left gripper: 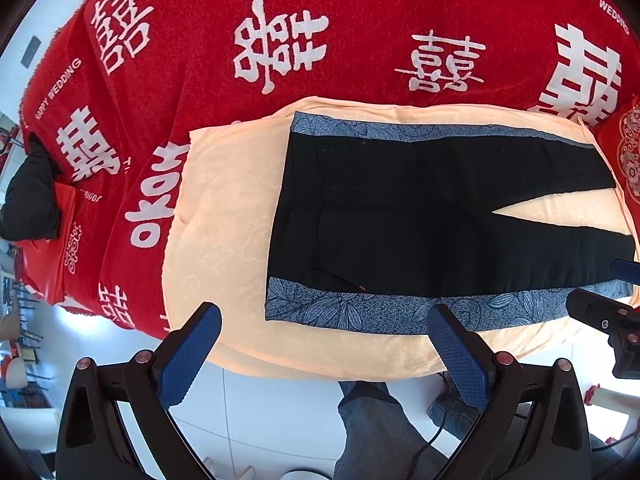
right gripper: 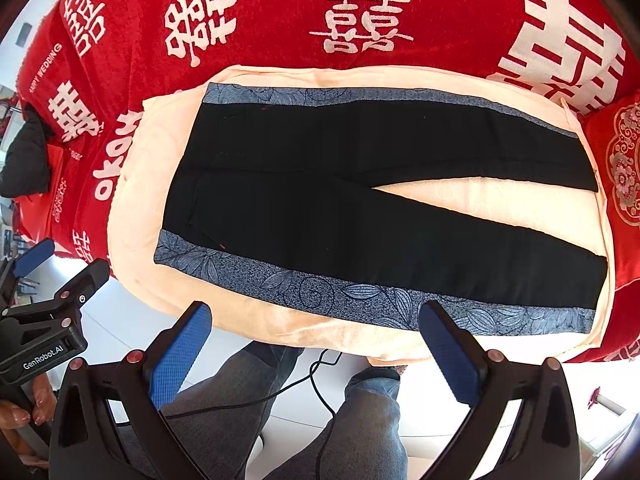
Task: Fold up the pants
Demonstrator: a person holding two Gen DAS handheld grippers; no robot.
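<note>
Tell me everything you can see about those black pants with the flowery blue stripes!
The pants are black, soft-looking cloth, with a blue-grey leaf-and-flower stripe down each outer side. They lie flat and unfolded, waist to the left, the two legs spread apart in a narrow V to the right. They rest on a peach cloth, which lies over a red blanket with white characters. Neither the left gripper nor the right gripper touches them; both are open, hovering at the near edge.

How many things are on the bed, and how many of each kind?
Pants: 1
Cream cushion under them: 1
Red blanket: 1
Red patterned pillow: 1
Dark bundle at the left: 1
Total: 5
</note>
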